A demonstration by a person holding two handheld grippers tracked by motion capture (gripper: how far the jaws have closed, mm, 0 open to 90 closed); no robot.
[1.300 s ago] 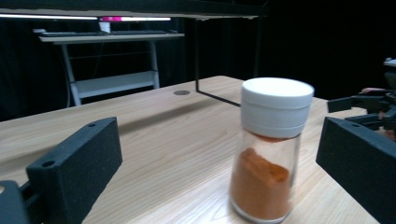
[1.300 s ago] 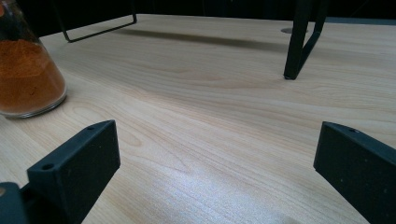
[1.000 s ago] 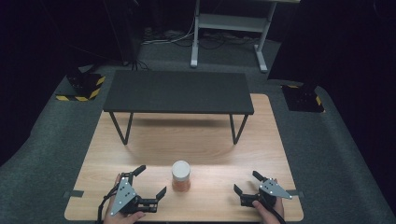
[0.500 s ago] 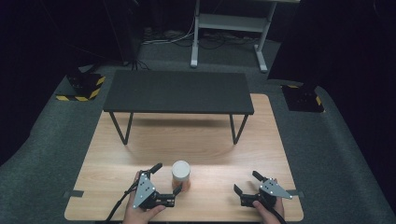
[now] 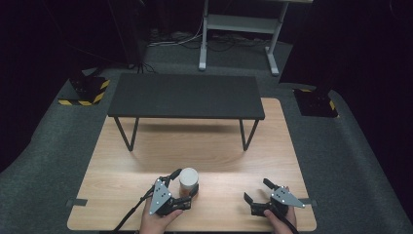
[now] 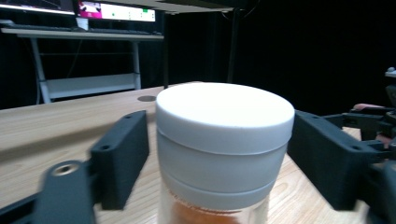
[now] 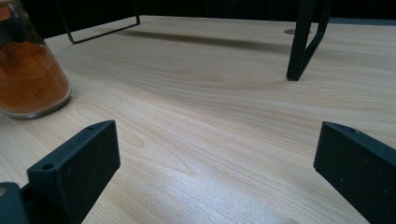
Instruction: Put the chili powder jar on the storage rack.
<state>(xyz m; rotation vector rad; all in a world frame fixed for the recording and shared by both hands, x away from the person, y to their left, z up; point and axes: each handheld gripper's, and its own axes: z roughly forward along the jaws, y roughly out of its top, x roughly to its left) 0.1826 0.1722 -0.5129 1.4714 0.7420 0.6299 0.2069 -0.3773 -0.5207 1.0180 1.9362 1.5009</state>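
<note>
In the high view a jar [image 5: 188,181] of orange powder with a white lid stands on the wooden surface [image 5: 146,156], in front of the black bench [image 5: 186,95]; the left gripper [image 5: 184,187] has just been closing its jaws around the jar, while the right gripper [image 5: 257,191], well to the jar's right, sits with jaws apart. In the left gripper view the jar [image 6: 223,154] stands between the two jaws, whose pads lie against its sides below the lid. In the right gripper view both jaws stand wide over bare wood, with the jar [image 7: 29,70] off to the left.

jar [image 5: 188,181] | clear glass, white screw lid on, orange powder inside | upright | near front edge of wooden table [image 5: 204,146], left of centre
</note>
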